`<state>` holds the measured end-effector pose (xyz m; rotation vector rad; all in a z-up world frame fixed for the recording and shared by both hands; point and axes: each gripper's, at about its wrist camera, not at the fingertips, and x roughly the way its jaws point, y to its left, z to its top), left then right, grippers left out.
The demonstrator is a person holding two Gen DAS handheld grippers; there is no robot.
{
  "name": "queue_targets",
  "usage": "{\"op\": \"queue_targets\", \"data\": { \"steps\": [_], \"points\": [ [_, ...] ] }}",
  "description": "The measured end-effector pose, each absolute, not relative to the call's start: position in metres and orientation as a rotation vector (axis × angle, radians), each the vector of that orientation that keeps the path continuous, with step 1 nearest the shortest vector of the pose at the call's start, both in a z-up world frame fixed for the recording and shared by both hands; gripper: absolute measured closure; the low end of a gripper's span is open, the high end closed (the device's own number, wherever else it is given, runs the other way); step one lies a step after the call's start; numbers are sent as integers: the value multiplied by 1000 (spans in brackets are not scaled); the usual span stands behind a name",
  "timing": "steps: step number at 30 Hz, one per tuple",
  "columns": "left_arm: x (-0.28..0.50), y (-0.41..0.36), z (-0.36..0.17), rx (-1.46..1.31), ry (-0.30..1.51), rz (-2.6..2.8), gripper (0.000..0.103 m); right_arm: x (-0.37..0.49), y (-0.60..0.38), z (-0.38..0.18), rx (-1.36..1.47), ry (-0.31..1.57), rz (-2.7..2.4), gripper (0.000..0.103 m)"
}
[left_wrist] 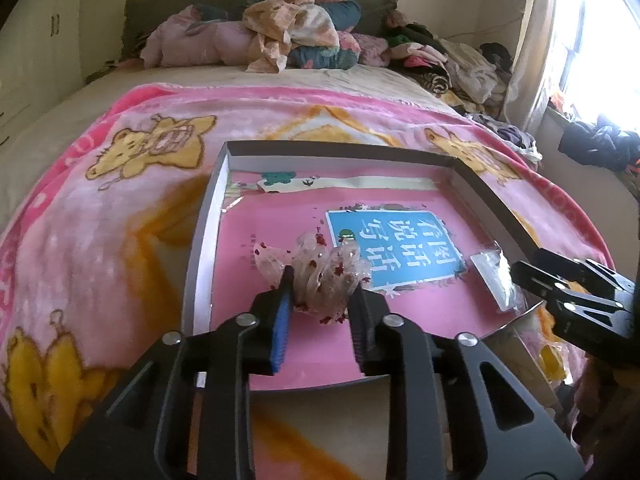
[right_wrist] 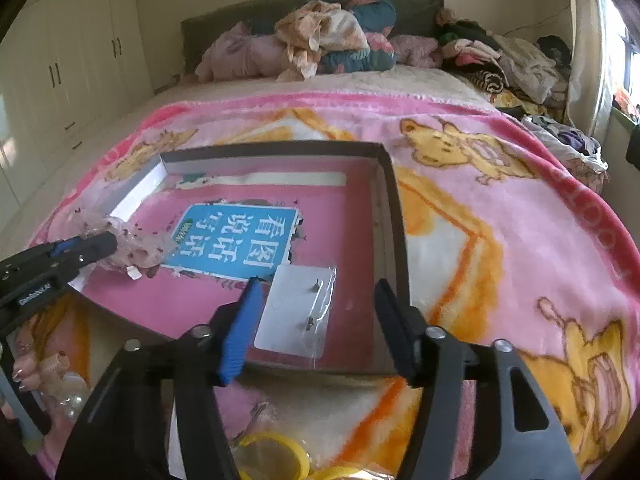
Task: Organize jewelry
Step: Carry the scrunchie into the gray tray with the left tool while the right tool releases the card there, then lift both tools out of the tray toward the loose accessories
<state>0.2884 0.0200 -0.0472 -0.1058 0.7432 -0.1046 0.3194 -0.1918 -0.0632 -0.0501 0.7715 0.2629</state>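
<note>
We have both grippers over the shallow box (left_wrist: 208,208) that lies on the pink bear blanket (left_wrist: 120,208) on the bed. Our left gripper (left_wrist: 322,296) has its fingers at a narrow gap with the sheer, red-flecked scrunchie (left_wrist: 320,268) between them; it sits on the box floor at the near left, and the right-hand pad looks just clear of the fabric, so we judge the hold released. Our right gripper (right_wrist: 316,292) stands with fingers wide and empty around the clear packet with the white earring card (right_wrist: 296,312), which lies flat in the near right corner of the box beside the blue label (right_wrist: 236,240).

From here the risks are small but real:
- The scrunchie's gauzy fabric could cling to the ridged blue pad (left_wrist: 282,320) and be dragged back out as we withdraw.
- The right fingers straddle the packet closely; a careless pull could flick the light card out or catch the box wall (right_wrist: 394,248) and shift the whole box on the soft blanket.
- More pieces wait outside at the near edge: yellow rings in a bag (right_wrist: 276,456) and a pale hair tie (right_wrist: 56,364).
</note>
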Motion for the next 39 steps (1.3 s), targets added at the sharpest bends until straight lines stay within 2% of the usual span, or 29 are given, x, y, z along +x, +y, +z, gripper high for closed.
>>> {"op": "queue_targets", "data": {
  "steps": [6,10,14,16,17,19,25,39],
  "points": [
    [284,24,-46,-114,736,-83,67,305,-197,-51,-46,719,245,30],
    [277,25,-40,-114,720,-72,49,294,-201,-43,-36,686,235,24],
    [270,26,-33,-113,699,-64,38,285,-207,-36,-27,665,223,23],
    [265,27,-28,-113,684,-59,27,280,-208,-34,-23,657,219,23],
    [262,27,-25,-115,675,-60,27,276,-210,-31,-21,650,217,22],
    [256,28,-19,-123,657,-60,17,271,-211,-28,-21,638,211,22],
    [234,31,0,-140,591,-62,12,249,-215,-16,-29,597,208,22],
    [182,20,23,-103,498,-91,12,190,-223,1,-23,540,208,17]
  ]
}}
